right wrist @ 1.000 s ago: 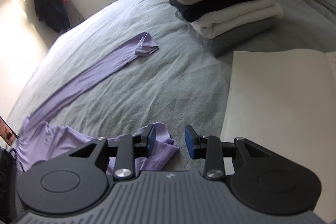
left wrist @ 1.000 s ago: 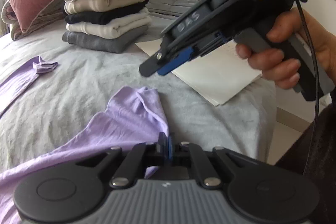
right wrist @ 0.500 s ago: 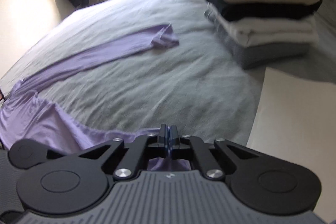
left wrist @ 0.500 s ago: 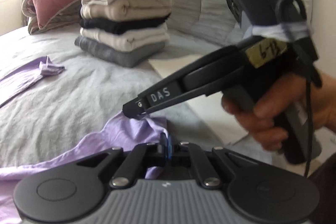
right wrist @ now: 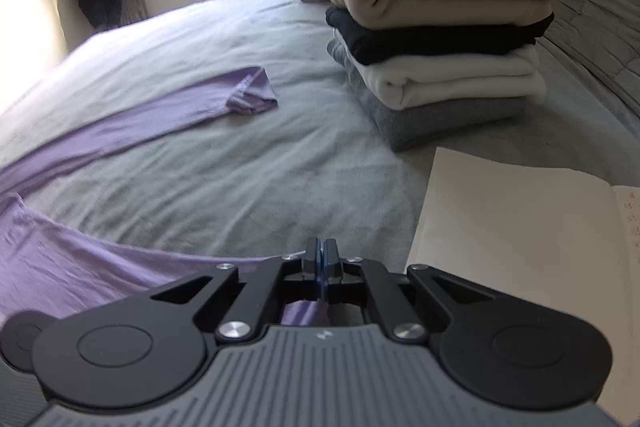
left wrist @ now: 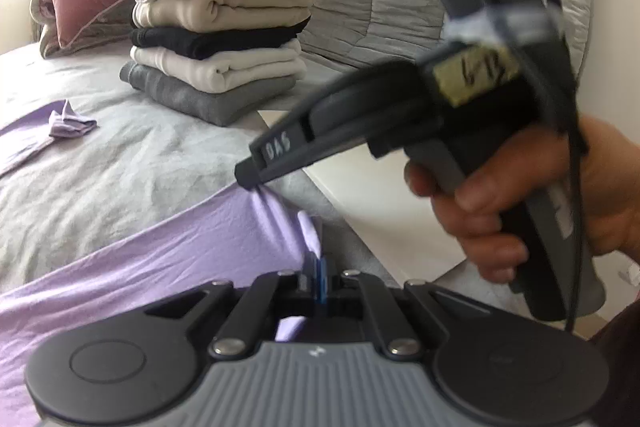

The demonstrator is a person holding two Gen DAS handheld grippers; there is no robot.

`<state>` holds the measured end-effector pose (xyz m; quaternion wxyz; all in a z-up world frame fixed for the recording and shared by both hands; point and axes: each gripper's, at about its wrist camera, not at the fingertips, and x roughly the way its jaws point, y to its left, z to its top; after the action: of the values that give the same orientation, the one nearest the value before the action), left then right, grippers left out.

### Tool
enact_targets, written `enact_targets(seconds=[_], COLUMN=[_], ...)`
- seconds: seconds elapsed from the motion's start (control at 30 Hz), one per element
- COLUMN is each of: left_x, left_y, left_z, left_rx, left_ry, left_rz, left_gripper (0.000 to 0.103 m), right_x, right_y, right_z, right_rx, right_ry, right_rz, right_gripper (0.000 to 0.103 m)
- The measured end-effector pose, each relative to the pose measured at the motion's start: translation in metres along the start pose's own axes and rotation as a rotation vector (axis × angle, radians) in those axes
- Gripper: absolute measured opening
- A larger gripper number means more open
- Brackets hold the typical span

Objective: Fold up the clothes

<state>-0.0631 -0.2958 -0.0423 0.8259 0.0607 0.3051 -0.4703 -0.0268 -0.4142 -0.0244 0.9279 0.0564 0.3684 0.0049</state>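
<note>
Right gripper (left wrist: 246,181) now clamped beside left gripper (left wrist: 318,277), both jaws pinching lilac shirt (left wrist: 180,247) hem, bare bedspread (right wrist: 240,167) beyond

We read "DAS" in white letters on the side of the right gripper (left wrist: 245,178), close to its fingers. A yellowish label (left wrist: 474,77) taped to its body carries blurred handwritten digits, perhaps starting with a 6. Handwriting on the open notebook (right wrist: 520,227) is too small to read.
</note>
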Motion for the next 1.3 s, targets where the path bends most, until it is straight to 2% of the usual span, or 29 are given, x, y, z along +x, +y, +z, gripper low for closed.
enact_targets(seconds=[0.1, 0.13, 0.2, 0.23, 0.3, 0.33, 0.37, 0.43, 0.57, 0.67, 0.8, 0.93, 1.07, 1.3], left_x=[-0.005, -0.009, -0.018, -0.024, -0.036, -0.041, -0.046, -0.052, -0.041, -0.023, -0.005, -0.008, -0.027, -0.064], left_y=[0.001, 0.002, 0.003, 0.003, 0.011, 0.016, 0.021, 0.033, 0.046, 0.040, 0.016, 0.009, 0.029, 0.103], left_z=[0.002, 0.001, 0.000, -0.001, -0.002, -0.002, -0.002, -0.002, 0.001, 0.000, 0.000, 0.007, 0.010, 0.010], left_rx=[-0.007, -0.001, 0.014, 0.019, 0.022, 0.023, 0.020, 0.003, -0.061, -0.085, -0.057, -0.030, 0.016, -0.041], left_ry=[0.016, 0.018, 0.019, 0.019, 0.021, 0.021, 0.022, 0.022, 0.028, 0.035, 0.023, 0.022, 0.014, 0.021], left_rz=[-0.028, -0.030, -0.030, -0.028, -0.014, -0.006, 0.002, 0.018, -0.012, -0.057, -0.088, -0.127, -0.050, 0.168], left_gripper=[0.017, 0.021, 0.035, 0.037, 0.039, 0.040, 0.042, 0.044, 0.043, 0.043, 0.043, 0.044, 0.045, 0.047], right_x=[0.003, 0.003, 0.001, -0.001, -0.004, -0.005, -0.007, -0.009, -0.012, -0.014, -0.017, -0.014, -0.014, -0.007], right_y=[0.001, 0.002, 0.004, 0.005, 0.008, 0.009, 0.011, 0.014, 0.018, 0.014, 0.004, -0.001, 0.001, 0.019], right_z=[-0.001, -0.001, 0.001, 0.002, 0.005, 0.006, 0.007, 0.009, 0.014, 0.019, 0.020, 0.016, 0.015, 0.025], right_rx=[-0.018, -0.024, -0.031, -0.031, -0.028, -0.026, -0.026, -0.033, -0.037, -0.014, 0.025, 0.024, 0.011, 0.004], right_ry=[0.012, 0.015, 0.015, 0.015, 0.006, -0.001, -0.009, -0.023, -0.037, -0.037, -0.044, -0.027, -0.024, -0.038], right_rz=[-0.009, -0.010, -0.006, -0.005, 0.006, 0.012, 0.015, 0.020, 0.019, 0.017, 0.003, -0.018, -0.014, 0.003], right_gripper=[0.001, 0.003, 0.013, 0.014, 0.015, 0.021, 0.033, 0.040, 0.040, 0.040, 0.040, 0.040, 0.040, 0.040])
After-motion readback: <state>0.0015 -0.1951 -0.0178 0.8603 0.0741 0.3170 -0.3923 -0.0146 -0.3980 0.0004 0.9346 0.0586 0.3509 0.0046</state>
